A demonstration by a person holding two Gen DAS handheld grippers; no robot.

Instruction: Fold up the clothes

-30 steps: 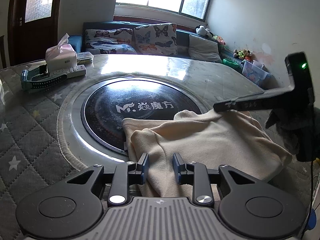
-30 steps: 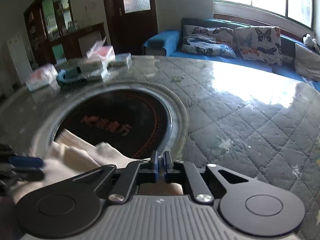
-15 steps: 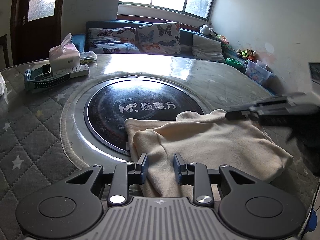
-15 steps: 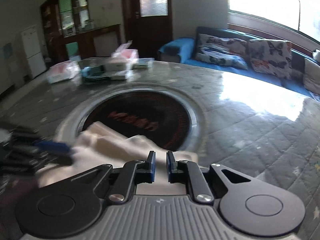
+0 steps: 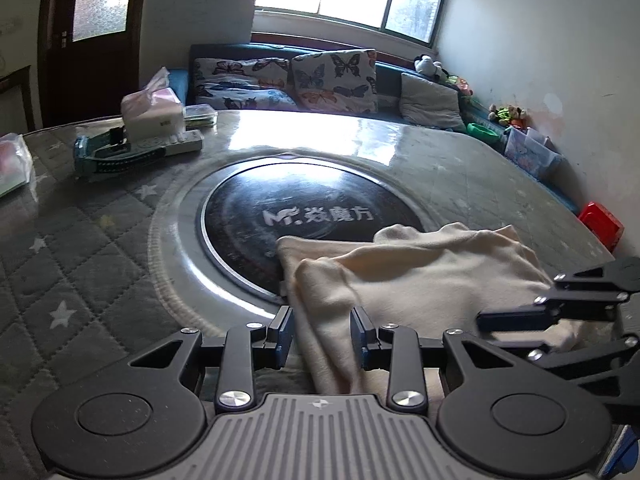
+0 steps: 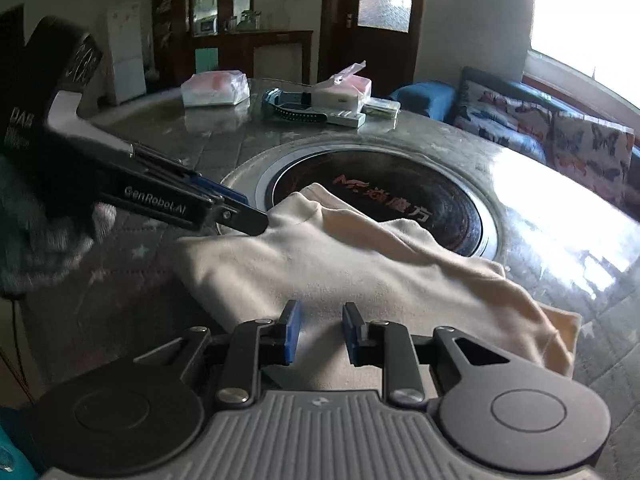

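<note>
One cream garment [image 5: 420,280] lies folded on the round table [image 5: 80,248], its far edge overlapping the single dark glass disc [image 5: 280,200] at the centre and its near edge toward the table rim. Two grippers work it. The left gripper [image 5: 323,332] has its jaws parted wide, with a ridge of the cloth lying between the two blue pads; they do not pinch it. The right gripper [image 6: 319,332] also stands with jaws apart, hovering over the garment's near part and gripping nothing. At the far side sit one tissue box [image 5: 150,114], one remote control [image 5: 172,146] and one teal-and-black band [image 5: 108,156], possibly a watch, though the view there is small. Two butterfly cushions [image 5: 332,78] rest on the sofa behind.
</note>
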